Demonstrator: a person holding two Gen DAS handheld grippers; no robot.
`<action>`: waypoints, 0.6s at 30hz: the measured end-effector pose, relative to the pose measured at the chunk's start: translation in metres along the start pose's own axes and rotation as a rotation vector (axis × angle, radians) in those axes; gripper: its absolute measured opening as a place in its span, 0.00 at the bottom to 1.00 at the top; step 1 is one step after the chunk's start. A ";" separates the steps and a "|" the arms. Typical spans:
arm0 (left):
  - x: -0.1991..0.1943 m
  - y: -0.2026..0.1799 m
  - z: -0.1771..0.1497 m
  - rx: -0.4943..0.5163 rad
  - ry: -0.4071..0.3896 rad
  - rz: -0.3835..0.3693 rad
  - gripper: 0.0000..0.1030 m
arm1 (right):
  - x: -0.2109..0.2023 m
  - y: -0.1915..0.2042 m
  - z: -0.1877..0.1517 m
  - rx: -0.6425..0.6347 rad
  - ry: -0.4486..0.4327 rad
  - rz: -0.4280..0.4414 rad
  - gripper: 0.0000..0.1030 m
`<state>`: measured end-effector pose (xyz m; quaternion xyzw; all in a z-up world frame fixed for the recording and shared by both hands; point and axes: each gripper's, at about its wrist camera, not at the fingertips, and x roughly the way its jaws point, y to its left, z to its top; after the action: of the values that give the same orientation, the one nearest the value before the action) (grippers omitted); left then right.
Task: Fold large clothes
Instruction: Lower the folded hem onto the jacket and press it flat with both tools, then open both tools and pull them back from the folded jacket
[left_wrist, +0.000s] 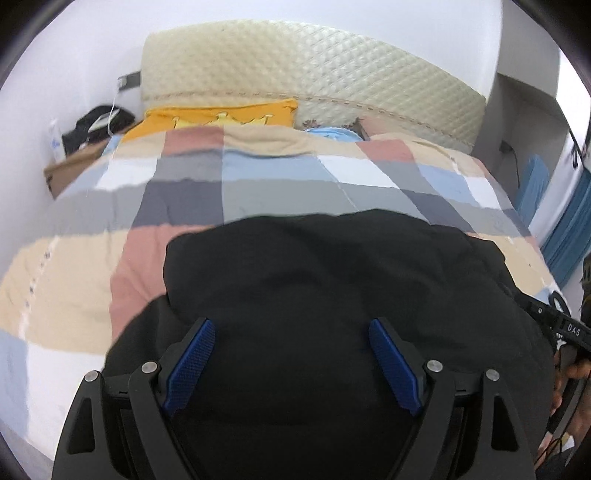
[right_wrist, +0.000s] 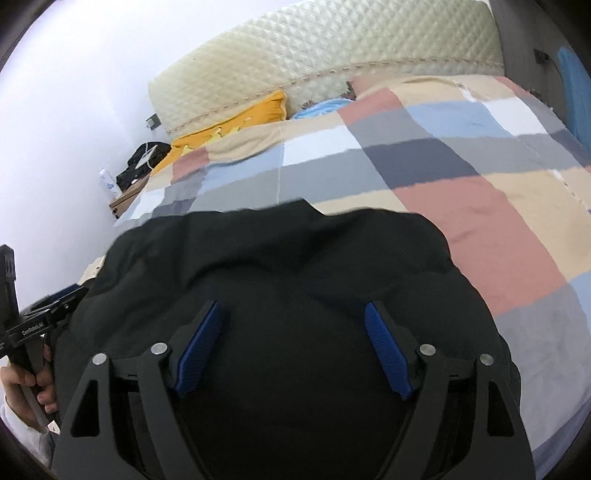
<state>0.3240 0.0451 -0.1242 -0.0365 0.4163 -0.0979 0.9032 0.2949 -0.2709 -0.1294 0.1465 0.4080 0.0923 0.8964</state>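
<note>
A large black garment (left_wrist: 332, 273) lies folded over on the checked bedspread (left_wrist: 184, 192) near the bed's near edge; it also shows in the right wrist view (right_wrist: 280, 266). My left gripper (left_wrist: 291, 328) hovers over the garment's near part, jaws wide open, blue pads (left_wrist: 192, 362) empty. My right gripper (right_wrist: 293, 314) hovers over the same garment, jaws wide open and empty. The right gripper's body shows at the right edge of the left wrist view (left_wrist: 565, 325); the left gripper's body shows at the left edge of the right wrist view (right_wrist: 33, 325).
A quilted cream headboard (left_wrist: 295, 66) stands at the far end. A yellow pillow (left_wrist: 221, 114) and a light blue item (left_wrist: 332, 133) lie by it. A bedside stand (left_wrist: 74, 162) with dark things is at the far left. Blue curtain (left_wrist: 569, 229) at the right.
</note>
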 end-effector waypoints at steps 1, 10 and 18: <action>0.001 0.002 -0.002 -0.010 0.000 -0.006 0.84 | 0.000 -0.002 -0.001 0.000 -0.001 0.001 0.77; 0.008 0.002 -0.011 -0.013 -0.013 -0.002 0.87 | 0.017 0.005 -0.014 -0.047 -0.013 -0.052 0.79; -0.027 -0.020 -0.007 0.067 -0.072 0.088 0.85 | -0.012 0.013 -0.014 -0.028 -0.049 -0.096 0.79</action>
<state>0.2985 0.0310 -0.1060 0.0086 0.3815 -0.0704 0.9217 0.2760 -0.2599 -0.1250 0.1164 0.3911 0.0510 0.9115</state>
